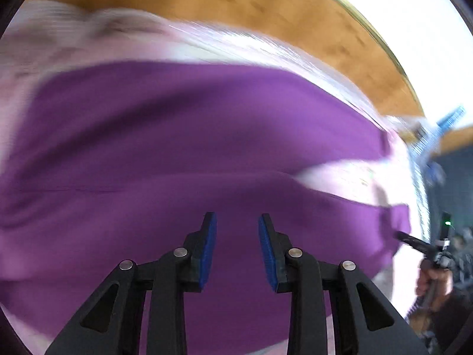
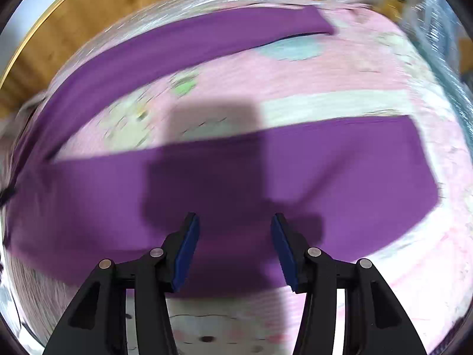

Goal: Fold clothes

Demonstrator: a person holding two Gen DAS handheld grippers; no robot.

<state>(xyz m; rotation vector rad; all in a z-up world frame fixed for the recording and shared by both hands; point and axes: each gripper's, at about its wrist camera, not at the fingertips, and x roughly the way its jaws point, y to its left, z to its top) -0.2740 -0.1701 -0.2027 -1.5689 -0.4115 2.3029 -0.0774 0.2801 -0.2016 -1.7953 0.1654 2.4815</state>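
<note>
1. Left gripper [image 1: 238, 248]: jaws apart, nothing between the blue pads [image 1: 208, 248]. It hangs just above the purple garment [image 1: 189, 124], pointing at the broad middle of the cloth.
2. Right gripper [image 2: 235, 250]: also spread, empty. The near hem of the purple garment [image 2: 224, 183] runs just under the fingertips, with the pink patterned cover [image 2: 340, 80] showing below the hem.
3. Both views are motion-blurred, so whether either gripper touches the cloth can't be told.
4. Garment position: spread flat on the pink cover. In the right view two long purple bands fan away from the gripper with cover between them, probably trouser legs or sleeves; which one can't be told.
5. Step in hand, as a judgement: reaching for grip points before a fold, with little of the task done.
6. To do it well: pinch hem or edge, not the mid-panel. The left should shift off the centre toward a border. Bite all layers, lift both sides evenly and keep the cloth taut so the fold lands square.
7. Risk: pinching the cover along with the garment.
8. Further out in the left view: the right gripper [image 1: 419, 244], held by the person's hand [image 1: 433, 281], sits at the garment's right edge.
9. Farthest: wooden floor [image 1: 266, 6] beyond the cover.
</note>
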